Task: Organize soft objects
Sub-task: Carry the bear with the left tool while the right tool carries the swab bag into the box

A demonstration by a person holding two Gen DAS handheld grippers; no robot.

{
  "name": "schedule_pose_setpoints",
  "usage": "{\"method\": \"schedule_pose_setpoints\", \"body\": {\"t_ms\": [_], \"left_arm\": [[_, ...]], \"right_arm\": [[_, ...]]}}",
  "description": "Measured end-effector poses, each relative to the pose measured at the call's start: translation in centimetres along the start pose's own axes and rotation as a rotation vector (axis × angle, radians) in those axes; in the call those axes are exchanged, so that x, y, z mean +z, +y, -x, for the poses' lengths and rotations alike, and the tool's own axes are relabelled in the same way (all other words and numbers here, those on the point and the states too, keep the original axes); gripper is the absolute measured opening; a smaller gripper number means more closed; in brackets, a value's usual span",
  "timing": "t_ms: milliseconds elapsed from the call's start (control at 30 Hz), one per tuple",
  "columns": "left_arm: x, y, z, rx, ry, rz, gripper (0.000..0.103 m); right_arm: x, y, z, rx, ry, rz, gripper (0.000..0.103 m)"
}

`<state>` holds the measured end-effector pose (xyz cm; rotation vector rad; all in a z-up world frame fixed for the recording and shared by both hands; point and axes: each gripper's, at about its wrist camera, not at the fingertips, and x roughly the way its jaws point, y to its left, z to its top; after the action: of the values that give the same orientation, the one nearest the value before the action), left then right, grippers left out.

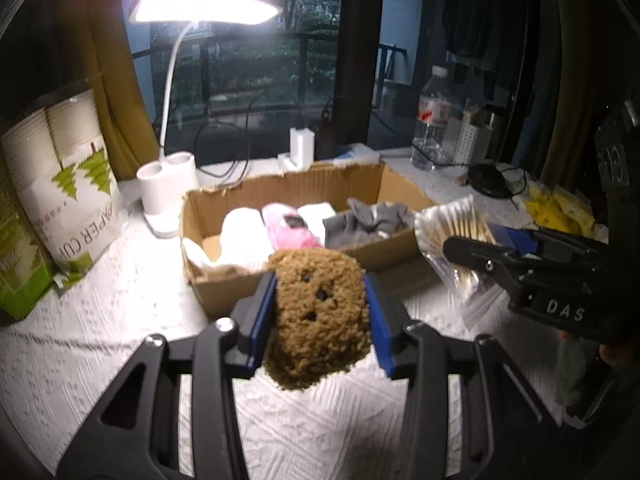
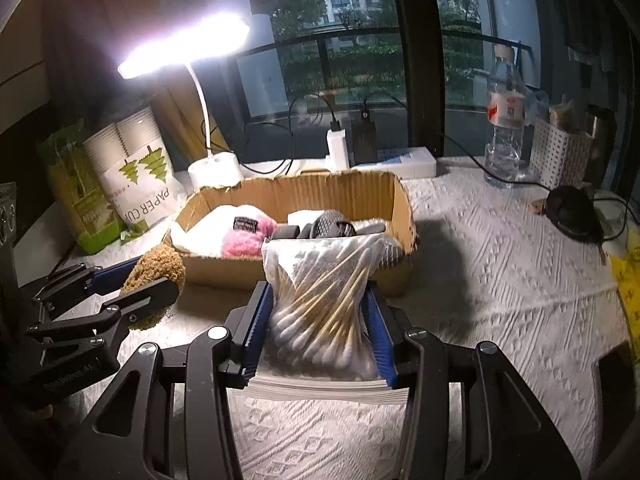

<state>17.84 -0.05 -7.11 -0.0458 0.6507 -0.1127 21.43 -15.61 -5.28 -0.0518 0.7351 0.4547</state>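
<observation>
Gripping a brown fuzzy plush toy (image 1: pixel 318 316), the left gripper (image 1: pixel 320 312) has its two blue-padded jaws pressed against the toy's sides, holding it lifted above the white textured tablecloth (image 1: pixel 100 344). The toy has small dark dots on the face turned toward the camera.

Far to the left of this gripper stands a sleeve of paper cups (image 1: pixel 68 176) beside a green package (image 1: pixel 20 276). Ahead and left is a white desk lamp (image 1: pixel 172 196), switched on. Directly ahead, just beyond the toy, sits an open cardboard box (image 1: pixel 292 272). Inside it, from left to right, lie a white soft item (image 1: pixel 244 232), a pink fuzzy item (image 1: pixel 290 228) and grey gloves (image 1: pixel 368 220).

To the right of the left gripper, the right gripper (image 2: pixel 320 320) holds a clear bag of cotton swabs (image 2: pixel 324 292) clamped between its blue pads, raised just in front of the box's near wall. Under the bag, also between the jaws, is a stack of white sheets (image 2: pixel 320 390); whether it is gripped or only lying below cannot be told.

Ahead and right of the right gripper stand a clear water bottle (image 2: pixel 504 120) and a white perforated basket (image 2: pixel 564 160). Nearer on the right lie a black computer mouse (image 2: pixel 572 212) and yellow packaging (image 2: pixel 632 280) at the edge of the cloth.
</observation>
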Motion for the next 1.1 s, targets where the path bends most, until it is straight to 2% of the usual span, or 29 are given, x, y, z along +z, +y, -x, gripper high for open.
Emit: {"method": "schedule_pose_setpoints", "body": {"t_ms": [400,800,1100], "left_arm": [[3.4,0.6,0.1,0.010,-0.076,-0.003,0.044],[5.6,1.0,-2.0,0.025,-0.120,-0.016,0.044],[6.7,1.2,-4.6,0.036,-0.107,-0.017,0.044]], "right_arm": [[2.4,-0.8,-0.7,-0.008,-0.028,0.011,0.048],[3.9,-1.6,-3.0,0.001,-0.037,0.004,0.048],[4.8,-1.6,-5.3,0.007,-0.025,0.014,0.048]]}}
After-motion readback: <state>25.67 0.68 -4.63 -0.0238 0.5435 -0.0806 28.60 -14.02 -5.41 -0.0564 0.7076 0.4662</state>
